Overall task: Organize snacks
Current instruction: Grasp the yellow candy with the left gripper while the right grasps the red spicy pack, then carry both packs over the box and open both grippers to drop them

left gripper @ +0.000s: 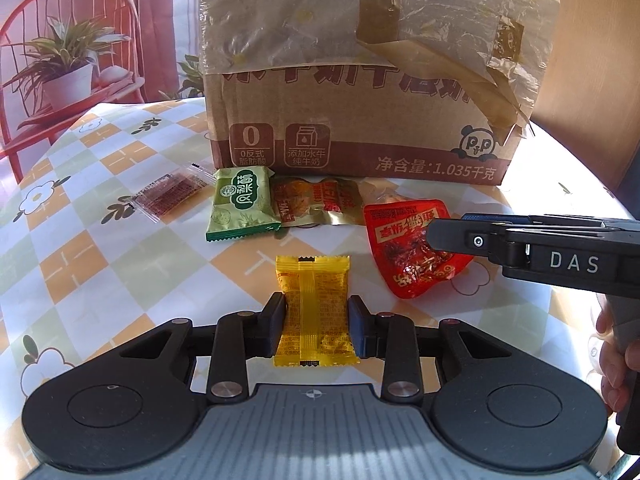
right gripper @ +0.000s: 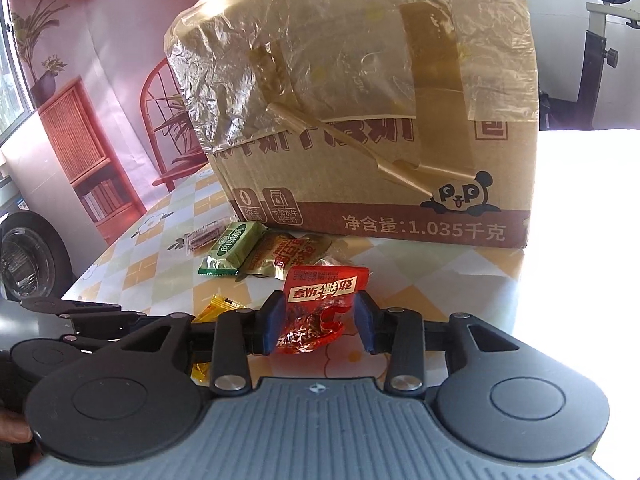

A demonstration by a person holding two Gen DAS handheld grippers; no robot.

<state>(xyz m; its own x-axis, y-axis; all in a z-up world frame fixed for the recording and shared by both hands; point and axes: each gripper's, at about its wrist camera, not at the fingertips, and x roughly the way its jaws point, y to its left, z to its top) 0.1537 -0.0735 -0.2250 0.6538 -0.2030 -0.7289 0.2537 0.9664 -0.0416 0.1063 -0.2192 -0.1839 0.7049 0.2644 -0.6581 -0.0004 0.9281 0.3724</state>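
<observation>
Nearest to me, the left hand-held gripper (left gripper: pixel 316 322) pinches the yellow packet (left gripper: pixel 314 310) by its two long edges, the packet lying flat on the table (left gripper: pixel 120 280). The grip sits on soft, crinkly film, so I judge a lift could let the packet buckle or slide out.

Just to its right, the right hand-held gripper (right gripper: pixel 316 320) straddles the red pouch (right gripper: pixel 320 304). Its blue pads (right gripper: pixel 272 320) stand either side of the crumpled lower half; I cannot see them pressing, so I take the jaws as spread and the pouch as merely lying between them on the table. If they close on that puckered foil, it may squirt forward or catch only a wrinkle.

The two tools work close together, so they could knock each other, or one could drag its neighbour's snack.

Behind the red pouch lie a gold packet (left gripper: pixel 316 200), touching a green packet (left gripper: pixel 242 204) beside it, and a clear sachet (left gripper: pixel 172 192) a little apart on the left.

Farthest stands the cardboard box (left gripper: pixel 360 80), hard against the row. Its tall wall, draped in loose plastic film, looks the main obstacle if snacks go inside.
</observation>
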